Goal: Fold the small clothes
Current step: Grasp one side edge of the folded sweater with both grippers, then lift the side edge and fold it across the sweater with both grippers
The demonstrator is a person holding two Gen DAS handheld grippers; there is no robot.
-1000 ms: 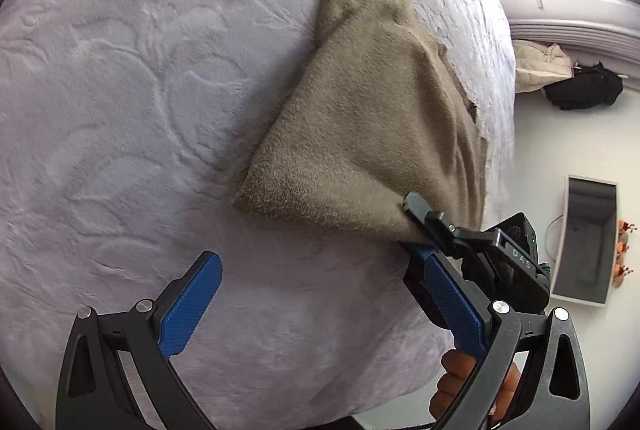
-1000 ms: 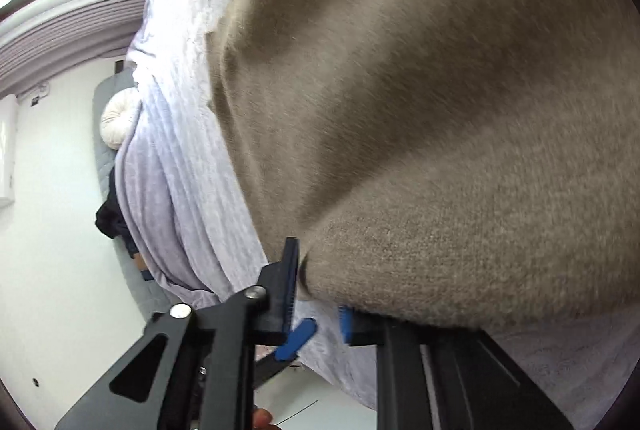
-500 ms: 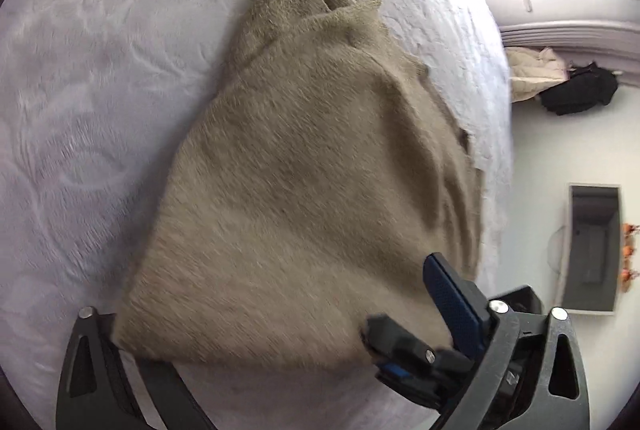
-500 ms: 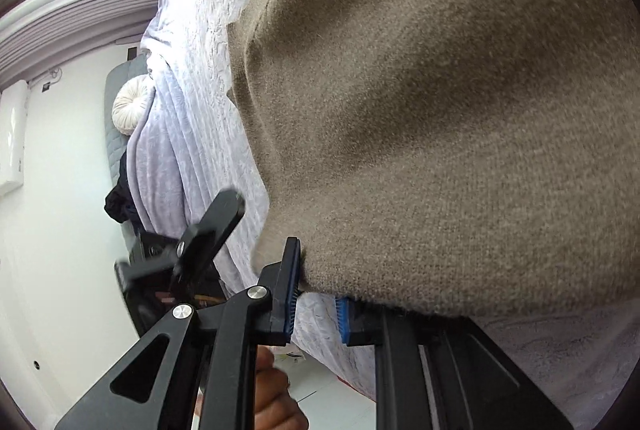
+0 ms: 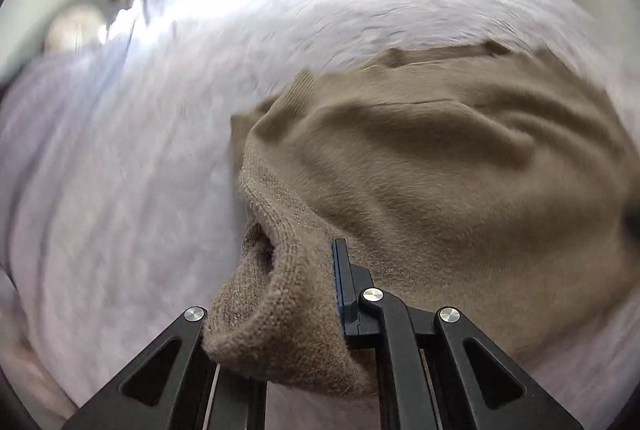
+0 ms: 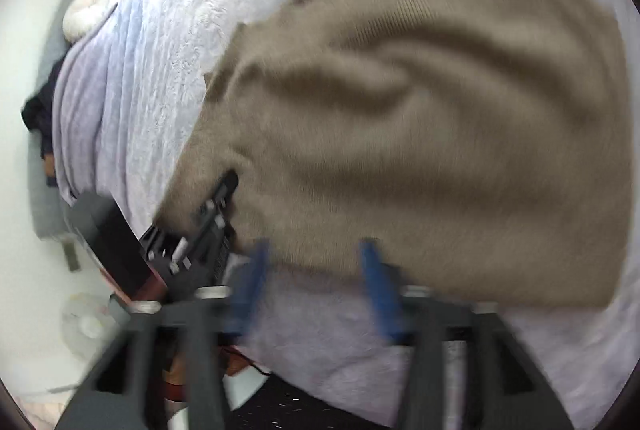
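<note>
A taupe knit garment (image 5: 440,157) lies rumpled on the pale lilac bedspread (image 5: 120,169). My left gripper (image 5: 300,270) has its jaws closing tight on a bunched corner of the knit; fabric wraps over its left finger and only the right blue pad (image 5: 339,282) shows. In the right wrist view the garment (image 6: 440,109) fills the middle, blurred. My right gripper (image 6: 314,266) hovers at its near hem with its jaws opening and nothing but bedspread between the blue pads (image 6: 248,286). The left gripper (image 6: 218,205) grips the garment's near left corner.
The bed's edge runs down the left of the right wrist view, with pale floor (image 6: 24,230) beyond. A round white cushion (image 6: 88,9) and dark clothes (image 6: 36,117) lie past the bed. A white disc-like object (image 6: 84,322) sits on the floor.
My left gripper came in from open over the bedspread, rolled, and shut on the garment's corner. My right gripper let go of the hem, opened and rose away.
</note>
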